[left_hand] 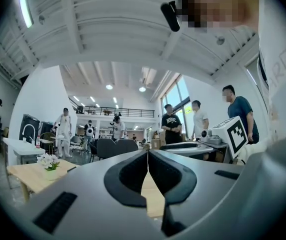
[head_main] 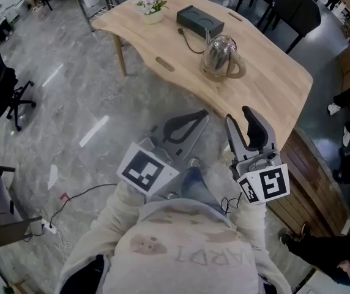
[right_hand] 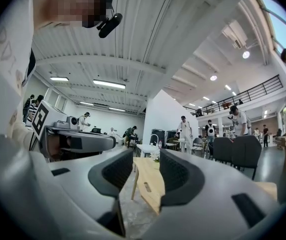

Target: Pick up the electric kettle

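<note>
Head view, with both gripper views. The electric kettle (head_main: 222, 55), a rounded body that looked like clear glass with a metal top, stood upright on the wooden table (head_main: 273, 84), near the side facing the person and well apart from both grippers. A black box (head_main: 200, 21) lay just behind it, and a dark cord (head_main: 190, 41) ran from that box toward the kettle; whether the cord joined the kettle could not be told. A small pot of flowers (head_main: 152, 8) stood farther along the table.

The left gripper (head_main: 204, 113) was held level over the floor, short of the table, with its two jaws pressed together at the tips and nothing between them. The right gripper (head_main: 239, 116), beside it, had its jaws standing apart and empty; only the table edge showed through the gap.

Likely hazards:
- The smooth, curved body would probably slide out of flat pads if it were taken too high or off centre.
- If the cord was attached, a lift could drag the box or tip the kettle.
- The closed left gripper could not steady the kettle until it was opened.
- A low approach might strike the table edge.
</note>
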Demonstrator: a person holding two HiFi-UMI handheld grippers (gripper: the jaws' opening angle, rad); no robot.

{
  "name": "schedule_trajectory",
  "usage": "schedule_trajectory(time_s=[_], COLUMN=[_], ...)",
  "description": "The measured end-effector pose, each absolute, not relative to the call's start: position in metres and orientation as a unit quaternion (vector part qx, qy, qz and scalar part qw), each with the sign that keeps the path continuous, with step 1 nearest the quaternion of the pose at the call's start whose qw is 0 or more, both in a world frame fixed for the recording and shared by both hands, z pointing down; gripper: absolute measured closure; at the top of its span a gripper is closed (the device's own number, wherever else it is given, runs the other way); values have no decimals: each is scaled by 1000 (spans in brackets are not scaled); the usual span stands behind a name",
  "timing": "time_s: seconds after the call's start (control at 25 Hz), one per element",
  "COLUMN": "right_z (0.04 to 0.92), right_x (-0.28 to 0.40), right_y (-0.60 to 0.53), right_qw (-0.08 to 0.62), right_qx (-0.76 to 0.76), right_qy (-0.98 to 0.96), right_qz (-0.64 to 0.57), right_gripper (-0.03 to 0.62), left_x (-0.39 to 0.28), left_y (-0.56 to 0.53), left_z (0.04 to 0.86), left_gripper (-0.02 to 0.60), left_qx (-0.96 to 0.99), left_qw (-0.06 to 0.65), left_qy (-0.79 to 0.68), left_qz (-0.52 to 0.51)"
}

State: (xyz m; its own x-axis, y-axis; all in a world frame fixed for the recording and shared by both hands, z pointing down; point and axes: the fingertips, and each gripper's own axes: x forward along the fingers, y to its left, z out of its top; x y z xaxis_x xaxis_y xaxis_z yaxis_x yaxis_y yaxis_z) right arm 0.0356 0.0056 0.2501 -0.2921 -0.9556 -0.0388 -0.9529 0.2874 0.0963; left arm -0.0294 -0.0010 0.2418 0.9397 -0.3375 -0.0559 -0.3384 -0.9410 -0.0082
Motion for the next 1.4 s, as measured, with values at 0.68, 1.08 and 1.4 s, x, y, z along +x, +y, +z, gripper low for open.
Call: schedule_trajectory(time_s=[0.68,1.08,1.4], right_z=[284,314,345], right_x=[132,171,201], right_y=[-110,-162,-193], right_qw=[43,59,70], right_qx=[579,569,566], right_qy=[-814,-820,-821], right_qz=[-10,10,36], right_gripper=[413,407,407], left_x=[60,94,117], left_y=[-102,-146,-174], left_z=[259,276,291], left_gripper=[568,568,568], left_qx=[-981,-977,-976], left_qw=[-18,-34,-42], left_qy=[194,208,210], left_qz=[-5,-24,-47])
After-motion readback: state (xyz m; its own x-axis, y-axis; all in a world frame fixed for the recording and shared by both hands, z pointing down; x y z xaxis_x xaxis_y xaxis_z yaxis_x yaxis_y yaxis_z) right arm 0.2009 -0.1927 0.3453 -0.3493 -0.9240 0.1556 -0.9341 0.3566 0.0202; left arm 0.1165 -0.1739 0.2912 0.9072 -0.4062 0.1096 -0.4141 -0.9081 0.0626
